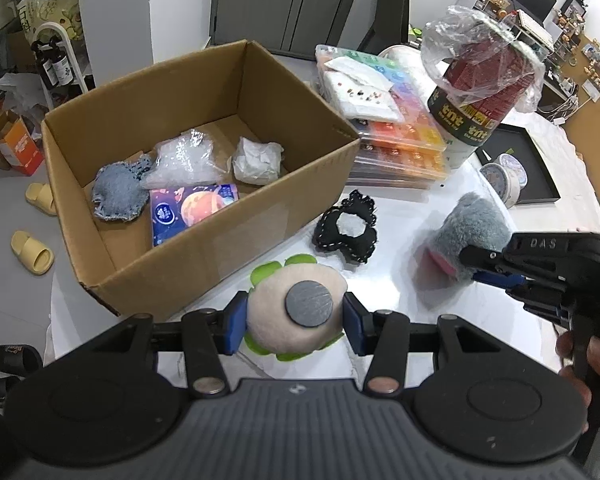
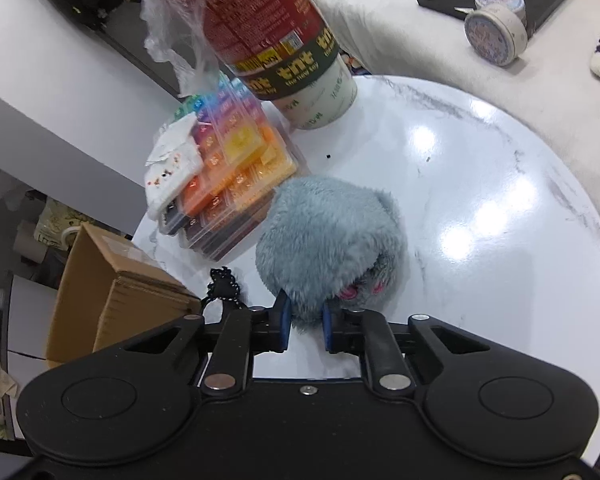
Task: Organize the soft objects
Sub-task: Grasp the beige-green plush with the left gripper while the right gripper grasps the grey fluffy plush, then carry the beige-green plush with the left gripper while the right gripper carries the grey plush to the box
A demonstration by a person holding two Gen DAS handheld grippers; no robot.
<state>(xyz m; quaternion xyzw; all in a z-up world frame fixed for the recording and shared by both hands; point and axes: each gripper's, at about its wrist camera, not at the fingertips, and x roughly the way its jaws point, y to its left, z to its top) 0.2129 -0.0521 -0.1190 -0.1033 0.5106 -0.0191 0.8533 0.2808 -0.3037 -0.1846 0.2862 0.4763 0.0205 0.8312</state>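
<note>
Gripping both: left tongs [image 1: 296,322] pinch cream plush pad [image 1: 296,316] beside cardboard box [image 1: 204,256]; right tongs [image 2: 305,326] clamp grey furry toy [image 2: 328,236] above tabletop [image 2: 480,208]. Lift clear, release over box interior.

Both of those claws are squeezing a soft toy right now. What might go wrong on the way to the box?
1. The right gripper pinches only the edge fur of the grey plush, so it might slip out when lifted.
2. The left gripper holds the cream plush close beside the cardboard box; the toy may catch on its near wall.
3. The black scrunchie lies between both grippers and may get swept aside.
</note>
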